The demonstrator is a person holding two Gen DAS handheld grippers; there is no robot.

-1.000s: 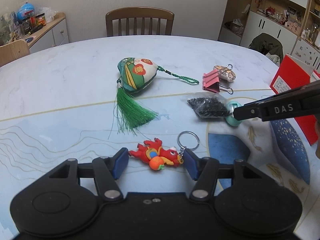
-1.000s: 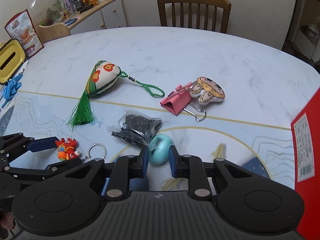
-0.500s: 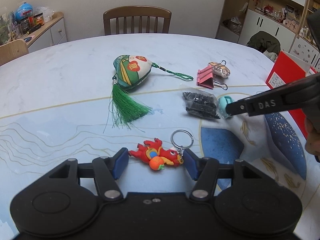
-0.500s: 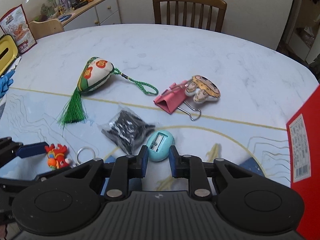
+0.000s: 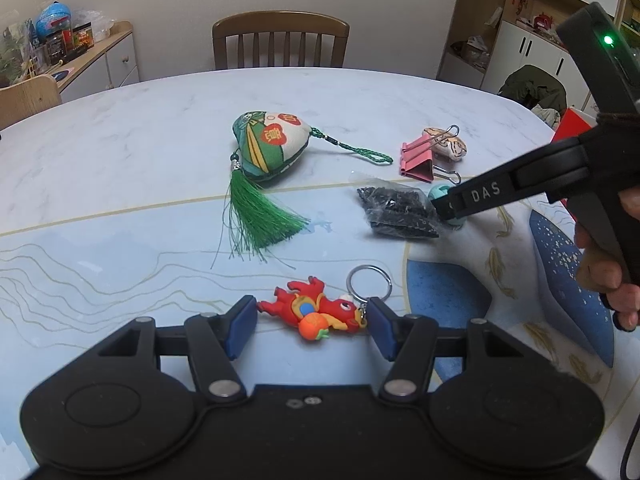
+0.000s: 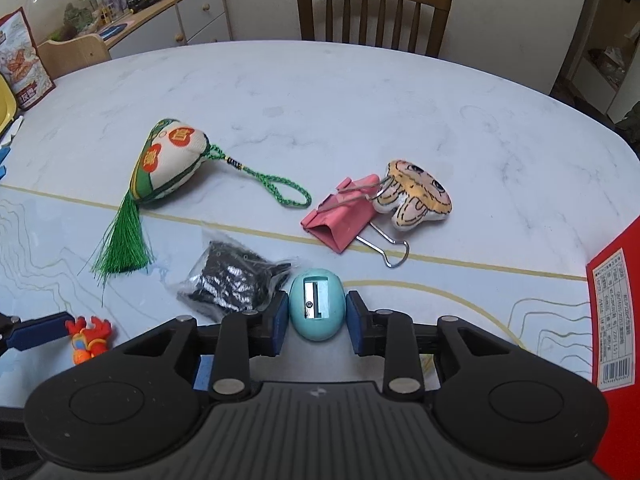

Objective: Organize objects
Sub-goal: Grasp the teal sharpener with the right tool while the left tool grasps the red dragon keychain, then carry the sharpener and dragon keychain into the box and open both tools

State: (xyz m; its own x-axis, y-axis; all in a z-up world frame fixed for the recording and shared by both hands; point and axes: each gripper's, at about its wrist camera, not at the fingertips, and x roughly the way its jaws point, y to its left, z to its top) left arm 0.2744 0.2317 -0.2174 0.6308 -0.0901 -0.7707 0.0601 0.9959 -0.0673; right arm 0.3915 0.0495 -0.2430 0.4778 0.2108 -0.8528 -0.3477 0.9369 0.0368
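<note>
Bare marble table [image 6: 360, 92] is lying open toward twelve o'clock. A bag of black bits [image 6: 232, 280] is crowding the right gripper [image 6: 317, 317] at ten o'clock; a pink binder clip [image 6: 340, 216] is sitting at one; a red box [image 6: 616, 320] is walling off three.

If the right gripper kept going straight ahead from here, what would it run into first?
The teal egg-shaped sharpener already sits between the right gripper fingers, so it comes first. Beyond it, probably the pink binder clip, though depth is hard to judge in the fisheye view.
</note>
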